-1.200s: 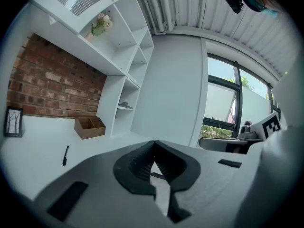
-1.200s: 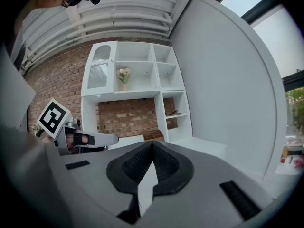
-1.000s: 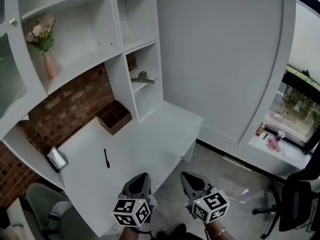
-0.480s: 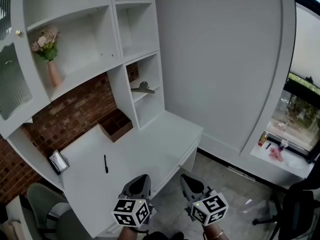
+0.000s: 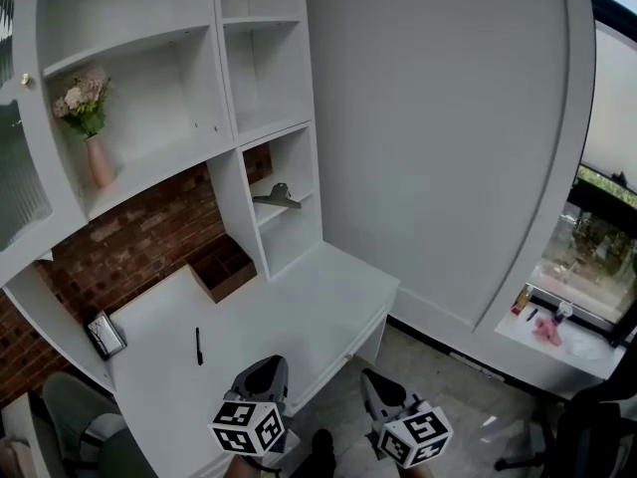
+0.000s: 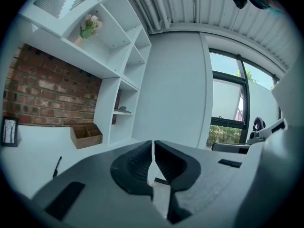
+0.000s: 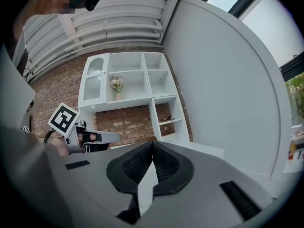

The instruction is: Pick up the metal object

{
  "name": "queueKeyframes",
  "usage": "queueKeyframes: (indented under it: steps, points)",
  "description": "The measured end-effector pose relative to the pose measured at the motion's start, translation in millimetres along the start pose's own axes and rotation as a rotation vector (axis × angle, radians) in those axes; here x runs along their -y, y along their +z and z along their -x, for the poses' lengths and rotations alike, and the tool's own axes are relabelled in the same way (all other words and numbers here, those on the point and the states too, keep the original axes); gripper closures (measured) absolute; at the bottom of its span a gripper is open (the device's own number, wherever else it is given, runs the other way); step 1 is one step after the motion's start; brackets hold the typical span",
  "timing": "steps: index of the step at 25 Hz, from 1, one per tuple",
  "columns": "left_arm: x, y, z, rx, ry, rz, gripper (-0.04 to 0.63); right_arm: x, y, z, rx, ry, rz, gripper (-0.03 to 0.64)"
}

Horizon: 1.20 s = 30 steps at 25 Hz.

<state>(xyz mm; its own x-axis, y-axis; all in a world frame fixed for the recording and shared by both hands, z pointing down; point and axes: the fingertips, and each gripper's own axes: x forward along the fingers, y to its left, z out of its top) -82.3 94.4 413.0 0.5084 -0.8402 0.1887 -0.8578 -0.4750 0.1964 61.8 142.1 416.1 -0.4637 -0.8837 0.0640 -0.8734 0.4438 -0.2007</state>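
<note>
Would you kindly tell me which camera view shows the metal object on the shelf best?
The head view: the metal object lies in plain sight on its shelf, seen from above. The left gripper view shows only a thin dark sliver, nearly edge-on; the right gripper view, a tiny distant speck.

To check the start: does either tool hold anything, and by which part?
Nothing is held. The left tool and the right tool are both shut and empty; the metal object lies on a shelf.
</note>
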Motion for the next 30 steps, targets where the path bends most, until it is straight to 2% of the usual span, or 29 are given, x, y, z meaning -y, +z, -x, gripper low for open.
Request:
queueKeyframes:
  steps: [4, 6, 12, 17, 26, 30]
  points:
    - [-6.5, 9.6, -34.0, 0.017, -0.032, 0.045, 0.580, 19.9, 3.5, -20.6, -0.005, -0.009, 0.000, 0.612]
    - [-12.1, 13.6, -54.4, 0.023, -0.052, 0.089, 0.549, 30.2, 3.8, -33.8, -0.014, -0.011, 0.000, 0.612]
    - [-40.9, 31.9, -118.9, 0.051, -0.091, 0.232, 0.526, 65.2, 4.7, -86.1, -0.057, -0.015, 0.000, 0.612]
    - [-69.6, 49.4, -166.4, 0.077, -0.125, 0.319, 0.489, 86.4, 8.5, -134.0, -0.083, -0.009, 0.004, 0.612]
    - [-118.2, 72.4, -232.3, 0.087, -0.174, 0.496, 0.460, 101.1, 18.6, -210.8, -0.108, 0.006, 0.024, 0.612]
    - [-130.4, 81.6, -256.4, 0.095, -0.170, 0.530, 0.448, 109.8, 23.8, -230.3, -0.113, 0.012, 0.047, 0.612]
